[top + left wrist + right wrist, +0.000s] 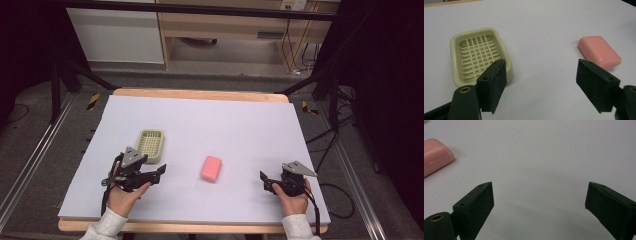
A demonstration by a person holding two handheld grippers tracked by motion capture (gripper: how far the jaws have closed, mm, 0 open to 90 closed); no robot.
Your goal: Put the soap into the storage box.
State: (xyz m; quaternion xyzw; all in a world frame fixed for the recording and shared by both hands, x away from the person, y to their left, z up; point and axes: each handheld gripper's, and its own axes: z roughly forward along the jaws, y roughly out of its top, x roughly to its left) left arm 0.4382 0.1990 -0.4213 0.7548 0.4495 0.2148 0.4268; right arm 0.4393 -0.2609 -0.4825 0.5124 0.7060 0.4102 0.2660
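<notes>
Both claws gaped wide, empty — the left claw (159, 172) beside the dish (150, 145), the right claw (266, 182) apart from the soap (211, 168).

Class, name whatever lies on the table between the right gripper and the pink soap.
Nothing: the high view shows bare white table between the right gripper and pink soap.

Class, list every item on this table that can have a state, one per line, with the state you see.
Pale green slotted plastic soap dish: upright, empty, on the white sheet.
Pink rounded bar of soap: lying flat on the sheet, apart from the dish, untouched.
Left claw: open, holding nothing, beside the dish.
Right claw: open, holding nothing, right of the soap.
</notes>
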